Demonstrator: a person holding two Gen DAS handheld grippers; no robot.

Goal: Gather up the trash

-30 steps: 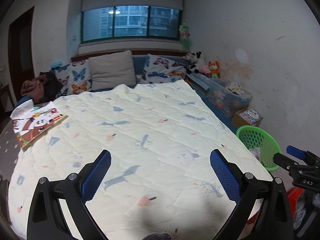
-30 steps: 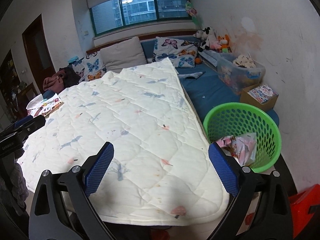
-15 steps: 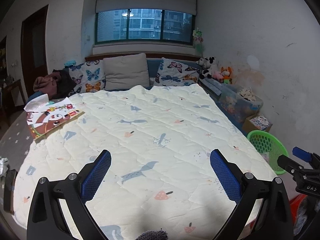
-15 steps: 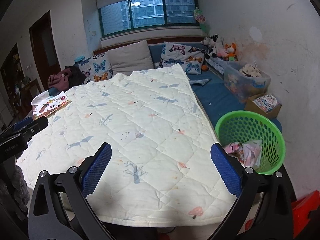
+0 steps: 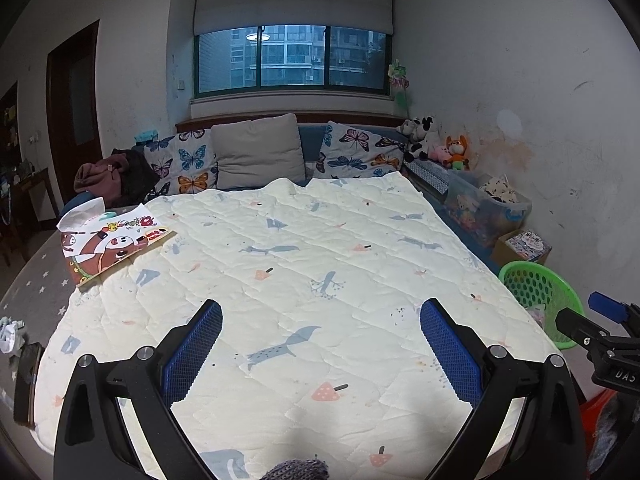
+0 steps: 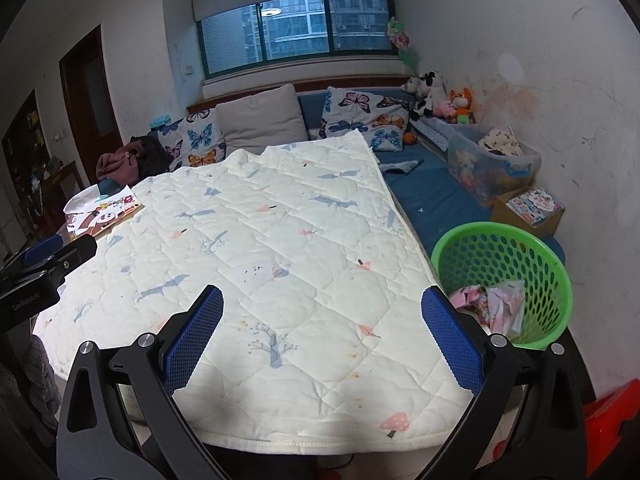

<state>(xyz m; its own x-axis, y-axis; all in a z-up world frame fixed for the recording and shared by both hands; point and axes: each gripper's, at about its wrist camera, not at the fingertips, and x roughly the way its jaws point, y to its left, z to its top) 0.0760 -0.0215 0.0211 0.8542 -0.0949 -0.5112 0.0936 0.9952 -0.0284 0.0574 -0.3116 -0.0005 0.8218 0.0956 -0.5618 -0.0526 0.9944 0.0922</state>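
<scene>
A green plastic basket (image 6: 500, 276) stands on the floor right of the bed, with crumpled pink and white trash (image 6: 492, 304) inside; the left wrist view shows the basket (image 5: 536, 288) at the right edge. My right gripper (image 6: 322, 304) is open and empty above the near end of a white quilt (image 6: 280, 248), the basket just right of its right finger. My left gripper (image 5: 320, 320) is also open and empty over the quilt (image 5: 304, 264). A white crumpled scrap (image 5: 8, 334) lies on the floor at far left.
A picture book with a white sheet (image 5: 112, 240) rests on the quilt's far left edge. Pillows (image 5: 256, 156), a clothes heap (image 5: 112, 176), soft toys (image 5: 436, 144), a clear storage bin (image 6: 492, 164) and a cardboard box (image 6: 528, 208) line the back and right wall. Something red (image 6: 608, 412) lies at bottom right.
Both grippers have pulled back and tilted up, so more of the room and window shows. The basket now sits smaller and farther right in the left wrist view. Both stay open.
</scene>
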